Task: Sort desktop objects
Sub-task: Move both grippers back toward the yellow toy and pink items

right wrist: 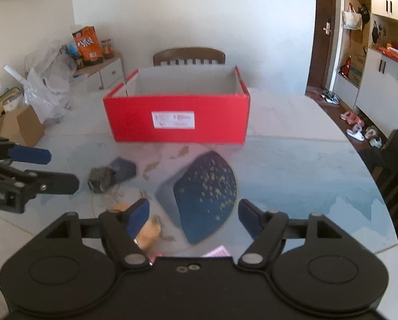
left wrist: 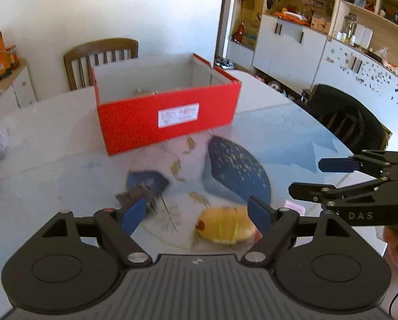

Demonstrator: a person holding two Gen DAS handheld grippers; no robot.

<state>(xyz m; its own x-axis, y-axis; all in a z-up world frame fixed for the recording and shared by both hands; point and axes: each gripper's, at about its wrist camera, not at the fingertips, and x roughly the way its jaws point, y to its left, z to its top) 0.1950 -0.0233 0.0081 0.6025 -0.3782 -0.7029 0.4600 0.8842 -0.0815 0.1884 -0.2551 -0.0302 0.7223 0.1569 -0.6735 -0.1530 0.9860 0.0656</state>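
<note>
Now, left wrist view: left gripper (left wrist: 199, 214) spread wide, nothing pinched, hot-dog toy (left wrist: 225, 225) on table (left wrist: 52, 138) just inside its right finger; prob light, squashy, grab across bun middle. Right wrist view: right gripper (right wrist: 193, 217) spread too, empty, over dark blue pouch (right wrist: 207, 194); looks soft, floppy. Red box (right wrist: 176, 117) behind.

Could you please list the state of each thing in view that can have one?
Red box: lid off, upright on the table.
Left gripper: open, nothing held.
Right gripper: open, nothing held.
Yellow toy: lying on the table, ungripped.
Dark blue pouch: lying flat on the table.
</note>
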